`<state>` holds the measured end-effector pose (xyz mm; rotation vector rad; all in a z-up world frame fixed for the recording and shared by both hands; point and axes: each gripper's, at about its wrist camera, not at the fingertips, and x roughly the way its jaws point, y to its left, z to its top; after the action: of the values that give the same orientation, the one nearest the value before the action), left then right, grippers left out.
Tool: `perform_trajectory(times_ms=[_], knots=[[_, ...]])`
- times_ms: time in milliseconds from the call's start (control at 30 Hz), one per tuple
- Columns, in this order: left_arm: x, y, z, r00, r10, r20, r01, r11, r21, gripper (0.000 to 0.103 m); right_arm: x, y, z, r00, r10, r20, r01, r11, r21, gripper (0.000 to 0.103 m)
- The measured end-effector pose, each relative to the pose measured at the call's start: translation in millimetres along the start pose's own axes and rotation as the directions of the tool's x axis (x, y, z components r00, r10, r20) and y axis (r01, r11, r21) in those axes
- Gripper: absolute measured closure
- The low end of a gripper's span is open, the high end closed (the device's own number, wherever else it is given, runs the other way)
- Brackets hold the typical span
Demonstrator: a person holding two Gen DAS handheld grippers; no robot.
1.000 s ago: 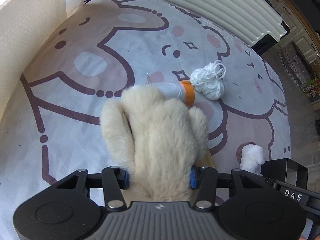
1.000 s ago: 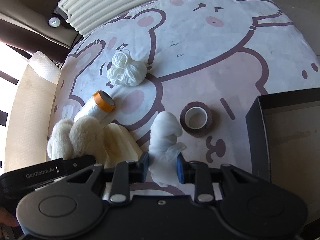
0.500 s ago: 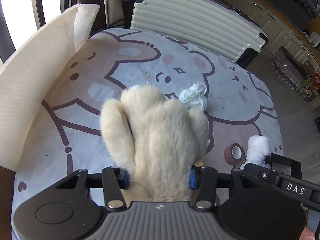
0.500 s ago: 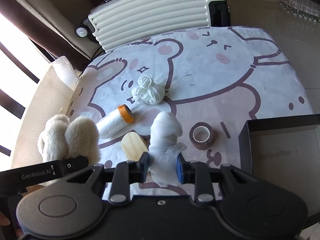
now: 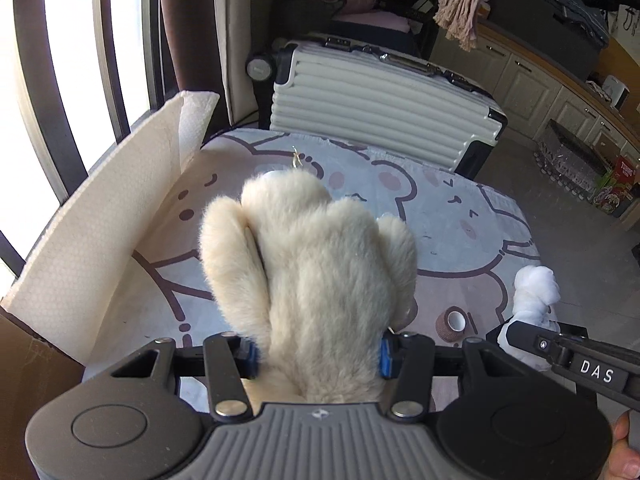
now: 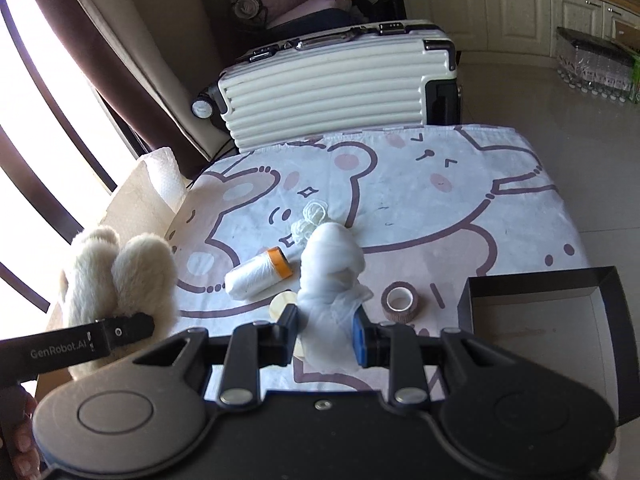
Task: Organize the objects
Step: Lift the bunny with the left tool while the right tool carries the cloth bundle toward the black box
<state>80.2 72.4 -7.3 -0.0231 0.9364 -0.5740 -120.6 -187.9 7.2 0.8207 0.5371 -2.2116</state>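
Left hand-held gripper (image 5: 318, 354): jaws clamped on the lower body of a cream plush toy (image 5: 312, 264), pads sunk into the fur on both sides. The toy is carried clear above the worktop (image 5: 460, 216), ears uppermost, with a small metal loop showing at its top.
- Handling, judged: light, very soft, compressible. Long pile may slip under the pads; the firmer stuffed middle is the better hold than an ear or limb.

Right hand-held gripper (image 6: 326, 330): jaws closed on a white cloth bundle (image 6: 332, 268), gripped near its gathered lower end, the rounded head standing up above the pads. Held above the worktop, not resting on it.
- Handling, judged: light, limp, thin fabric. Loose tails could snag or pull free; best taken at the knotted waist, as now.

Items lying on the worktop, which is covered by a bear-print cloth:
- White roll with orange end cap (image 6: 258, 276), on its side, just left of the bundle. Smooth wrap, likely to roll.
- Pale round disc (image 6: 280, 304), partly hidden behind the right gripper's finger.
- Loose white yarn tangle (image 6: 310, 220), behind the bundle.
- Brown tape ring (image 6: 398, 302), upright opening, between the bundle and the box.
- Black open box (image 6: 540, 312), at the right edge, apparently empty; the probable receptacle.

Surroundings: white foam sheet (image 5: 100, 232) at the left edge; ribbed white suitcase (image 6: 336, 84) beyond the far edge.
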Motion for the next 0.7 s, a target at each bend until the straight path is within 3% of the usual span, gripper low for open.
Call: perform_trajectory(times_ms=[333, 700], knots=[[-38, -8, -6, 0.995, 0.019, 0.097, -0.023, 0.999, 0.049, 0.052, -37, 6, -3, 0.993, -0.051, 0.106, 0.058, 0.996, -0.071, 0.075], [-45, -10, -9, 0.991, 0.031, 0.127, -0.039, 0.997, 0.061, 0.052, -46, 12, -5, 0.985, -0.093, 0.148, 0.109, 0.988, -0.106, 0.075]])
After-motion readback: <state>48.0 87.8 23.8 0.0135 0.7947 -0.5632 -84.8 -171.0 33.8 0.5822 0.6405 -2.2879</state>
